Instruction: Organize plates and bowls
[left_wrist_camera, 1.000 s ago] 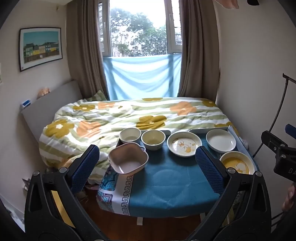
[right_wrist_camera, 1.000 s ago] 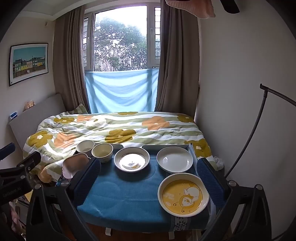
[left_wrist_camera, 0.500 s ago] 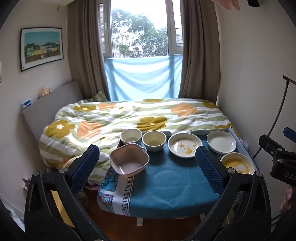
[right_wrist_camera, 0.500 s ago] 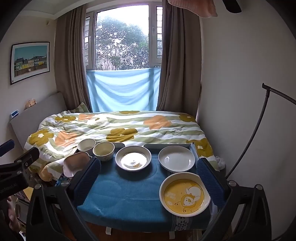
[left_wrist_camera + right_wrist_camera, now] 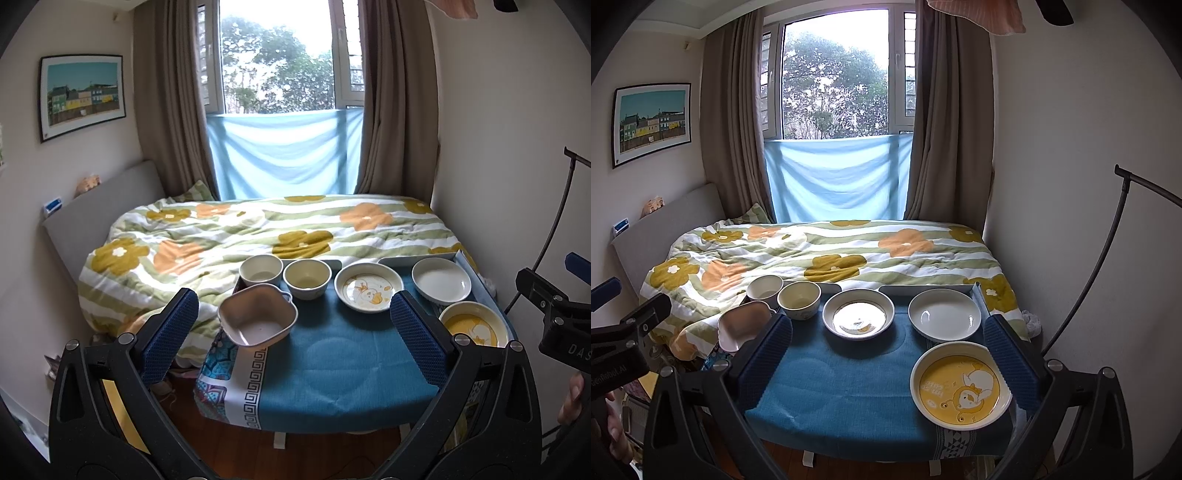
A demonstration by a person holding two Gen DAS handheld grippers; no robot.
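On the blue-clothed table (image 5: 343, 369) stand a pink square bowl (image 5: 257, 320) at the front left, two cream cups (image 5: 260, 270) (image 5: 307, 277) behind it, a duck-printed plate (image 5: 368, 287), a plain white plate (image 5: 441, 279) and a yellow plate (image 5: 469, 325) at the right. My left gripper (image 5: 293, 328) hangs open in front of the table, empty. My right gripper (image 5: 888, 354) is open too, held before the table with the yellow plate (image 5: 960, 384) near its right finger. The white plate (image 5: 944, 314) and duck plate (image 5: 857, 314) lie beyond.
A bed with a flowered quilt (image 5: 258, 236) lies right behind the table, under a curtained window (image 5: 280, 74). A white wall (image 5: 1071, 184) and a black curved stand (image 5: 1108, 258) close off the right. Wooden floor (image 5: 295, 450) shows below the table's front edge.
Both grippers have drifted slightly, with the table shifting a little in each view. No dish has moved and neither gripper has closed.
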